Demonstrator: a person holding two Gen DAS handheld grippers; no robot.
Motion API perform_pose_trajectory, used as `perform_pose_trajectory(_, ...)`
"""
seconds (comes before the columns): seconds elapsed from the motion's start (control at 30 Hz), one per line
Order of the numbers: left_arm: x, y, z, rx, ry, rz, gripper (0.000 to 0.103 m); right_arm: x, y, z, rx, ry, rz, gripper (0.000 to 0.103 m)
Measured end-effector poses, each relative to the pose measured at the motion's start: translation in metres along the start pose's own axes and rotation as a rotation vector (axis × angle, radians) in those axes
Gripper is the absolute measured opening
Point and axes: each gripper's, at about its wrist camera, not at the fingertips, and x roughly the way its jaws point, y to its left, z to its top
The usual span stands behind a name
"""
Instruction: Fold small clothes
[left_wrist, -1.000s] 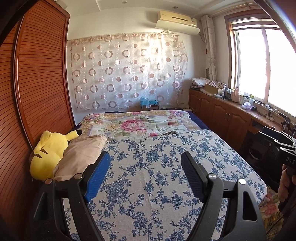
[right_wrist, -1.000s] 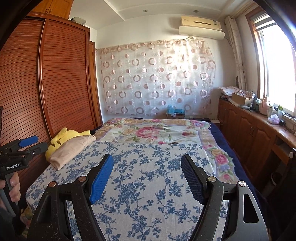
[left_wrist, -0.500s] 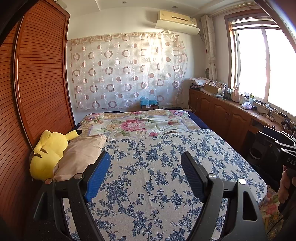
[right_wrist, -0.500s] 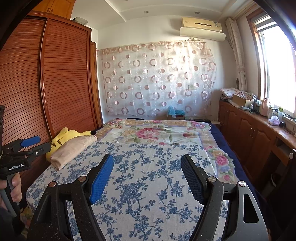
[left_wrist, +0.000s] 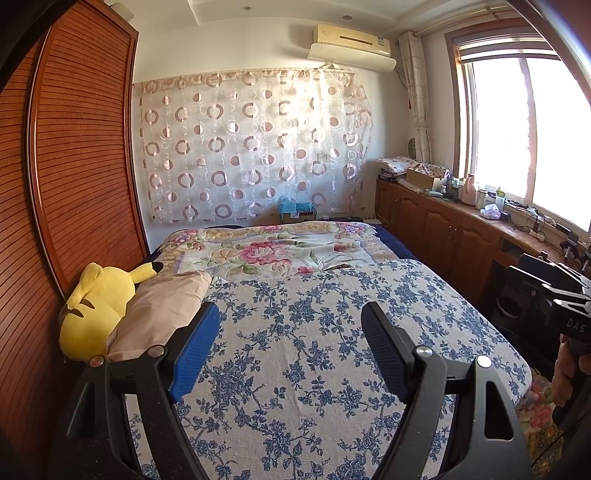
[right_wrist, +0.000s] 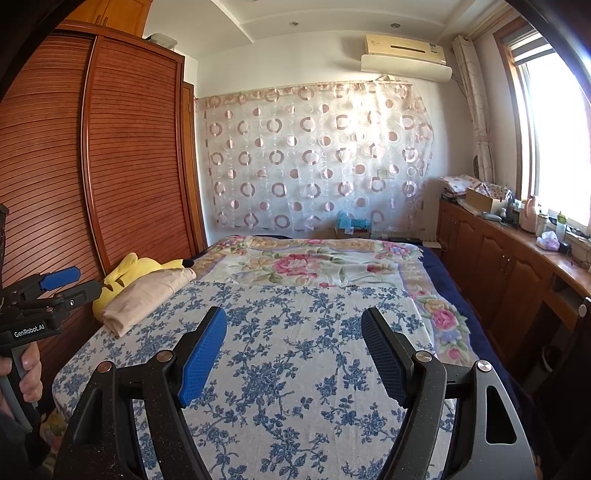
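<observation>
Nearest me, the left gripper (left_wrist: 290, 323) and the right gripper (right_wrist: 293, 326) hang over the foot of the bed, jaws spread wide with nothing between them. Beneath them lies the blue-flowered bedspread (left_wrist: 314, 332). Further up, at the bed's left edge, a folded beige garment (left_wrist: 162, 306) rests against a yellow plush toy (left_wrist: 96, 310). Beyond is a pink floral blanket (right_wrist: 314, 262), then the circle-patterned curtain (right_wrist: 314, 155).

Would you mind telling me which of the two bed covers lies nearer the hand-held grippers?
The blue-flowered white cover, directly under both open hand-held grippers. The pink-rose blanket lies farther off, toward the curtained wall.
</observation>
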Motion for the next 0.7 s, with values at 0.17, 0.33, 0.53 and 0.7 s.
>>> perform_pose_trajectory(0.17, -0.0003, -0.0006, -0.0004, 0.006, -0.005, -0.001, 0.08, 0.0002, -0.0002, -0.0012, -0.001, -0.002, 0.002, 0.077)
perform_pose_trajectory(0.33, -0.0003, -0.0009, 0.0007, 0.007, -0.007, -0.003, 0.08, 0.0002, -0.0019, -0.0026, -0.004, -0.007, 0.002, 0.077)
perform_pose_trajectory(0.53, -0.0007, -0.0009, -0.0002, 0.007, -0.008, -0.002, 0.08, 0.0007, -0.0047, -0.0036, -0.004, -0.009, 0.004, 0.077)
perform_pose_trajectory(0.7, -0.0002, -0.0004, -0.0006, 0.006, -0.006, 0.0, 0.08, 0.0002, -0.0063, -0.0043, -0.003, -0.01, 0.003, 0.077)
